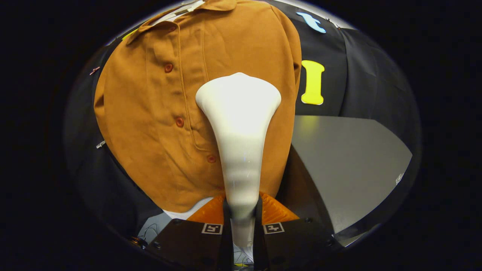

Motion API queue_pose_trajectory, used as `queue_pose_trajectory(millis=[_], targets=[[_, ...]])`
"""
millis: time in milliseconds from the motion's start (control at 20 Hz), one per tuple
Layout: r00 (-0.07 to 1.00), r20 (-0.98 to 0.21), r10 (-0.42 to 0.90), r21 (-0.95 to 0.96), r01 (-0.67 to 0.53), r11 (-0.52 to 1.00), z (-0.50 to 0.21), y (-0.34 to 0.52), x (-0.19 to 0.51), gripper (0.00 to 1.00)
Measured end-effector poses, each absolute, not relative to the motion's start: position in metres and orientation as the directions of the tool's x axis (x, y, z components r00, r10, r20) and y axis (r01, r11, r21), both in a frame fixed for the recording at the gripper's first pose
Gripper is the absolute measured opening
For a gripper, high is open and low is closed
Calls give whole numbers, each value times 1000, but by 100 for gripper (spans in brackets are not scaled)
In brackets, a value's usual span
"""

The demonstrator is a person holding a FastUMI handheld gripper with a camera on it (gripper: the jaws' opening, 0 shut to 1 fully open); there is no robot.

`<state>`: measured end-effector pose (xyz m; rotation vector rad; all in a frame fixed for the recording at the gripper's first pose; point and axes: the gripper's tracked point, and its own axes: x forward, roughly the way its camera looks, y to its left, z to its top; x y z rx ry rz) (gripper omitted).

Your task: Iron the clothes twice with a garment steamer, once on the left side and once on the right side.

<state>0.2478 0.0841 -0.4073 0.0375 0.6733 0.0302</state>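
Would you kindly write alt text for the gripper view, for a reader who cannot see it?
The claw is shut on the handle of a white garment steamer, whose wide head lies against the front of a brown buttoned shirt hanging before the booth's black cloth wall, just beside the button placket. A grey table lies beyond the shirt's edge.

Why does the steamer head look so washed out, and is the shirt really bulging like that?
Gripper view: the white steamer, clamped between the gripper fingers, sits close to the lens and is brightly lit, so its surface detail blows out; the brown shirt bulges from fisheye distortion, though its buttons stay sharp; the grey tabletop carries a soft yellowish reflection near the wall.
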Motion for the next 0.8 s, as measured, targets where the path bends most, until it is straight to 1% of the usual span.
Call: queue_pose_trajectory(millis=[150,400,800], targets=[[738,-674,37,48,-6,999,-433,85,235,24],[695,-719,13,24,6,1000,-467,82,218,24],[653,-757,20,24,-3,1000,-485,83,192,24]])
